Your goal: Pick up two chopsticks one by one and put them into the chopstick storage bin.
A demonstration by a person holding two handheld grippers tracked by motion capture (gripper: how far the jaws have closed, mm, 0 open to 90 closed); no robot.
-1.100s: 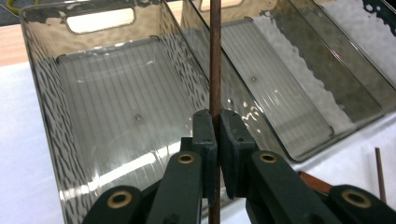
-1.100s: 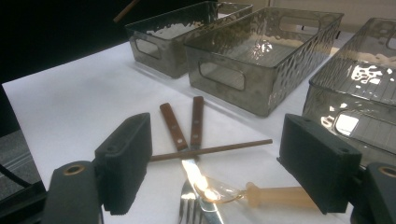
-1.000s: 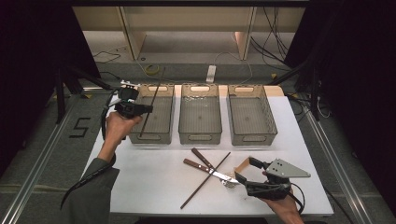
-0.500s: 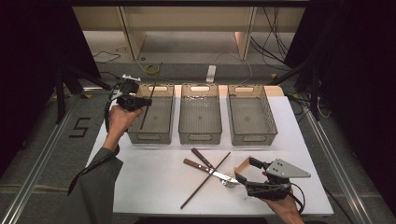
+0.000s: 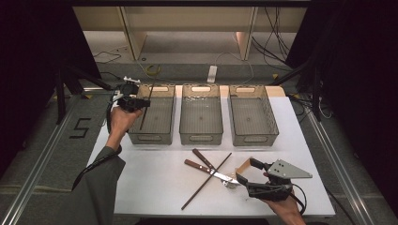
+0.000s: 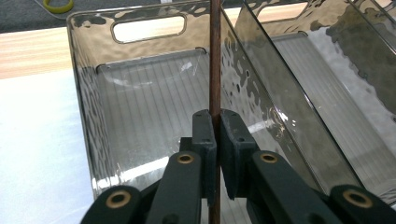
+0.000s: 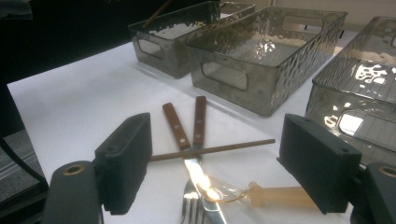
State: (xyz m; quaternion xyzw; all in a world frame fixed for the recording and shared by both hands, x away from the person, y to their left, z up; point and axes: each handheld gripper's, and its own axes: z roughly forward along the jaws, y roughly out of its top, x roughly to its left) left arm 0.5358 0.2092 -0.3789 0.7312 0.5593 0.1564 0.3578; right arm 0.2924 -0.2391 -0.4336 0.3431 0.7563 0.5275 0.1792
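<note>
My left gripper point(image 5: 143, 103) is shut on a thin dark brown chopstick point(image 5: 152, 86) and holds it above the left clear bin point(image 5: 152, 137). In the left gripper view the pads point(image 6: 205, 135) clamp the chopstick point(image 6: 215, 56), which runs straight up over that bin's ribbed floor point(image 6: 149, 112). My right gripper point(image 5: 244, 171) rests low at the front right of the table, open with nothing between its jaws. In the right gripper view, my right gripper point(image 7: 219, 161) faces a second chopstick point(image 7: 219, 148) lying across two wood-handled utensils point(image 7: 175, 122).
Three clear bins stand in a row: left, middle point(image 5: 202, 137) and right point(image 5: 253, 137). A pale-handled utensil point(image 7: 275, 196) lies by the right jaw. The second chopstick point(image 5: 206, 180) and the wood-handled cutlery point(image 5: 202, 159) lie crossed on the white table point(image 5: 150, 183).
The left hand has carried the chopstick a little to the right and farther over the left bin. The right gripper has stayed put.
</note>
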